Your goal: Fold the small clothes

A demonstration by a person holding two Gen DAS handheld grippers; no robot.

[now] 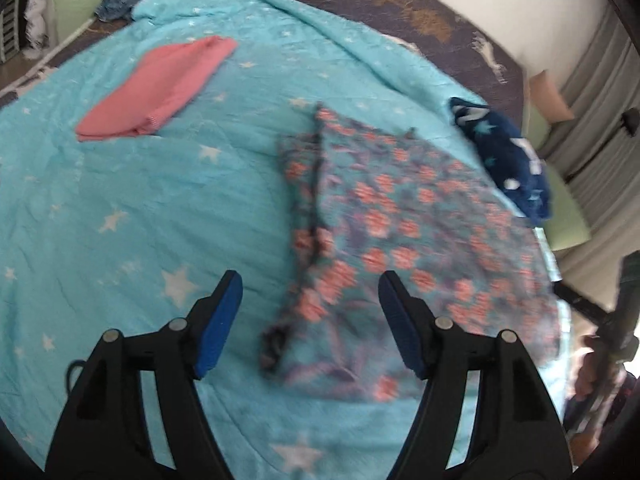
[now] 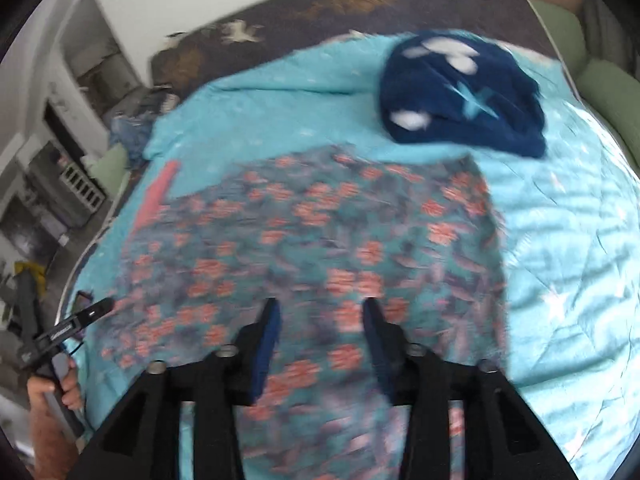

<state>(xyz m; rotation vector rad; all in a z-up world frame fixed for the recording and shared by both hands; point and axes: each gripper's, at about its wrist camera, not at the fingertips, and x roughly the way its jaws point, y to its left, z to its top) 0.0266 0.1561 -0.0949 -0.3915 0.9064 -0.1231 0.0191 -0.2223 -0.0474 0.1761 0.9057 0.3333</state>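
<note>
The floral garment (image 1: 400, 232) lies spread flat on the bed's turquoise star quilt (image 1: 120, 200), toward its right side. It looks thin, light and limp, so it will sag and crease wherever lifted; I would pinch it at a corner or along the dark hem on its left edge. Both the left tongs (image 1: 310, 316) and the right tongs (image 2: 320, 344) hover released above it, nothing between them. A pink folded piece (image 1: 156, 88) and a navy garment (image 2: 460, 92) lie well apart, toward the far edge.

A star-printed turquoise quilt (image 1: 120, 200) covers the bed beside a white wall (image 1: 500, 8) and grey curtains (image 1: 592, 92).
</note>
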